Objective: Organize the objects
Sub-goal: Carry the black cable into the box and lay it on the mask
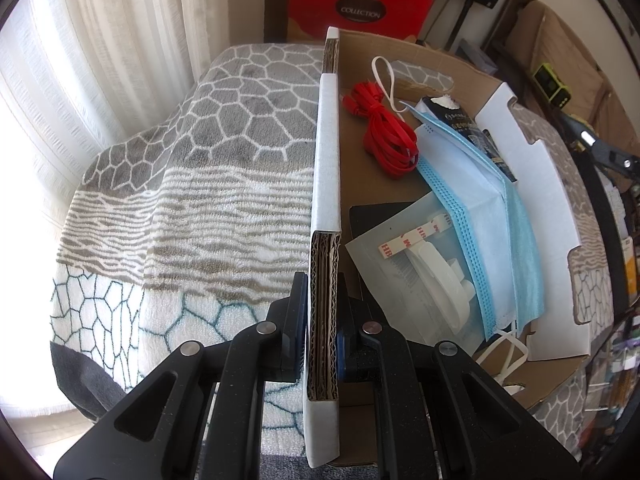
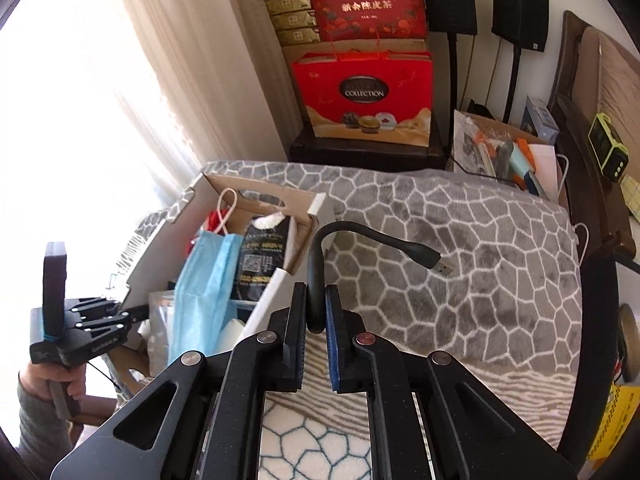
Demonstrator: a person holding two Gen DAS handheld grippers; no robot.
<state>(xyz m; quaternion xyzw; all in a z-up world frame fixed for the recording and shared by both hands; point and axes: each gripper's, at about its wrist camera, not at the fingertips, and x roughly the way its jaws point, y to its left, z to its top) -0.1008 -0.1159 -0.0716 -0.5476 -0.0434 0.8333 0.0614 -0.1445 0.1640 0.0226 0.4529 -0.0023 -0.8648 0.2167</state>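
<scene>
My left gripper (image 1: 323, 300) is shut on the near wall (image 1: 326, 184) of a cardboard box; its pads press the corrugated edge from both sides. The box (image 2: 256, 196) rests on the bed and holds a red cable bundle (image 1: 384, 136), blue face masks (image 1: 492, 216), a clear bag of white parts (image 1: 420, 272) and a dark packet (image 1: 468, 124). My right gripper (image 2: 316, 300) is shut on a black bendy USB lamp (image 2: 376, 240), held above the blanket just right of the box. Its USB plug (image 2: 442, 269) points right. The left gripper (image 2: 132, 316) and a hand (image 2: 52, 380) also show in the right wrist view.
A grey and white patterned blanket (image 2: 460, 280) covers the bed. Red gift bags (image 2: 362, 92) stand on a dark stool behind it. An open carton of small items (image 2: 504, 152) and a green device (image 2: 608, 148) sit at the far right. Curtains (image 1: 100, 60) hang at the left.
</scene>
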